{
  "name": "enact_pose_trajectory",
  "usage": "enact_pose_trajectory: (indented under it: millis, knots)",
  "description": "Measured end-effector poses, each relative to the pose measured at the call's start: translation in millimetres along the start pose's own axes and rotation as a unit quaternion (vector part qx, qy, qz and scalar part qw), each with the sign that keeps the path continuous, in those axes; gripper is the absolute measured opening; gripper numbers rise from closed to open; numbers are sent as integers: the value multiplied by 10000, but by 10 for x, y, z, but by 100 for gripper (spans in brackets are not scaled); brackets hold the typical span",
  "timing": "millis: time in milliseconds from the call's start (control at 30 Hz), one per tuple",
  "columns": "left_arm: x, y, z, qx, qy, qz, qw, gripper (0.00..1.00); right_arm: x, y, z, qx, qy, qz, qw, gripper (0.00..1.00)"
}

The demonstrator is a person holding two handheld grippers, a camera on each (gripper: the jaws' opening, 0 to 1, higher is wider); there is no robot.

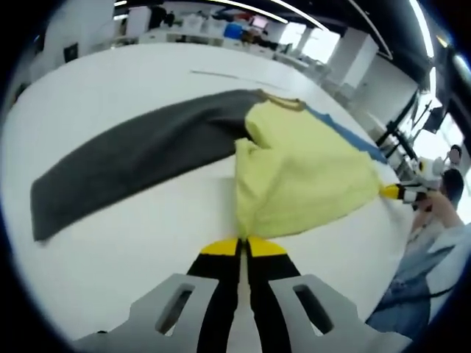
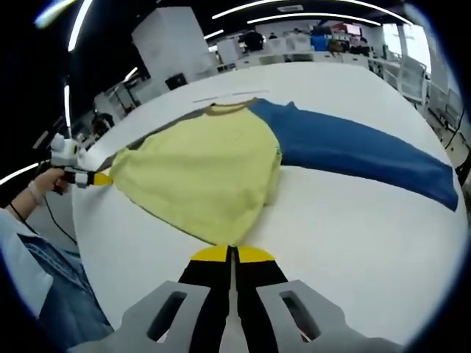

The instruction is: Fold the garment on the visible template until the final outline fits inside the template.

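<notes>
Left gripper view: the left gripper (image 1: 240, 246) had its yellow-tipped jaws pressed together on the near hem corner of the garment (image 1: 302, 173). The yellow body lay flat on the white table (image 1: 110, 243), just ahead of the jaws. A grey sleeve (image 1: 140, 158) stretched away to the left, flat and straight. A strip of blue sleeve (image 1: 349, 136) showed past the far edge of the body. At the right edge the right gripper (image 1: 394, 193) met the other hem corner, a hand (image 1: 430, 202) behind it.

Right gripper view: the right gripper's jaws were closed on the hem point nearest them, cloth caught between the tips. The yellow body spread ahead, collar at the far end. The blue sleeve ran out to the right across the table, well extended. The left gripper pinched the opposite corner at the left, near the table edge. No template outline could be made out; a thin line lay on the table beyond the collar, purpose unclear.

Risks, as judged: both grips were thin, on hem edge only. A lift or fold toward the collar could slip one corner free, leaving a skewed fold. Uneven pull between the hands could drag the body and bunch the sleeves. The left corner sat close to the table edge; cloth could slide off there.
</notes>
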State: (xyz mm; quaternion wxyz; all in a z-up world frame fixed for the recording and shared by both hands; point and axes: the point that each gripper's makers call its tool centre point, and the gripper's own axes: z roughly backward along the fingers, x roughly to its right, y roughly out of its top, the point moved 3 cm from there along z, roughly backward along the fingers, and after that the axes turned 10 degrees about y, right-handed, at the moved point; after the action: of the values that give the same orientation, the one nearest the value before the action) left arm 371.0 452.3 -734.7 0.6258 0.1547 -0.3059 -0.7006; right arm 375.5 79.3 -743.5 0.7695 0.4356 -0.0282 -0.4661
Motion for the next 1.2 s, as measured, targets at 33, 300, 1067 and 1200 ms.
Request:
enact_pose_trajectory:
  millis: [33, 300, 1067, 1200]
  knots:
    - [6, 2, 14, 5, 4, 7, 10000, 0, -2, 7, 2, -16, 10, 17, 10000, 2]
    - [61, 38, 132, -20, 53, -142, 9999, 0, -44, 62, 66, -88, 71, 163, 9998, 2]
    - [223, 151, 504, -58, -43, -361, 9993, 0, -352, 396, 513, -162, 215, 834, 9962, 2]
    - [286, 174, 575, -8, -121, -357, 9993, 0, -371, 411, 572, -230, 170, 932, 9952, 2]
